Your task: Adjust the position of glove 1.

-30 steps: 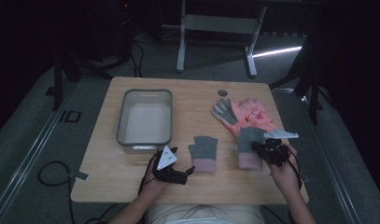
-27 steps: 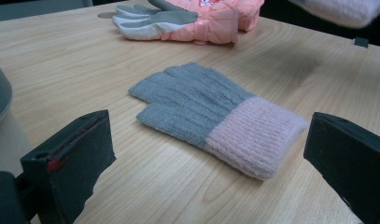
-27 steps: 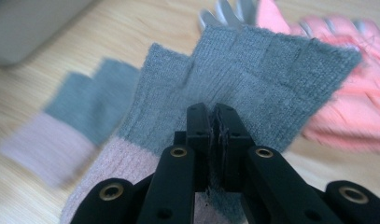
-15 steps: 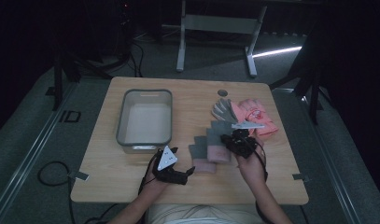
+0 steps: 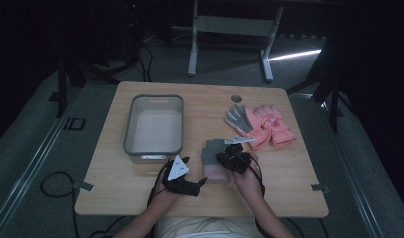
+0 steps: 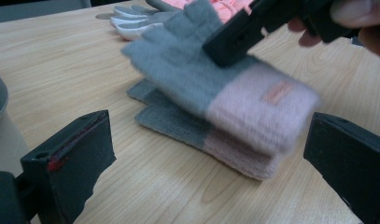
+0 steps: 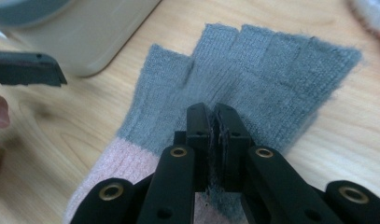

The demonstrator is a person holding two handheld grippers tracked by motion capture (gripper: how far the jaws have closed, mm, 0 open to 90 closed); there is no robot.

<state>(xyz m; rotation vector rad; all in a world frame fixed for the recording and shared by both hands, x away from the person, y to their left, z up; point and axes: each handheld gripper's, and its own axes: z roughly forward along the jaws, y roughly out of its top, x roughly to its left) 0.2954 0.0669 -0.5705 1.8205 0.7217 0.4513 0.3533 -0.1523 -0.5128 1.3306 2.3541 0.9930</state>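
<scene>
A grey and pink glove (image 6: 215, 88) is held in the right tool (image 5: 233, 157), whose jaws are pinched tight on the grey knit. It is carried just over a second matching glove (image 6: 197, 135) that lies flat near the front edge of the worktop (image 5: 289, 173), in the middle. The left tool (image 5: 202, 182) is open wide, with nothing in it, just beside the gloves. The held glove looks soft, light and floppy, so it will bend and sag. It is best gripped at the thick pink cuff or the flat middle.
</scene>
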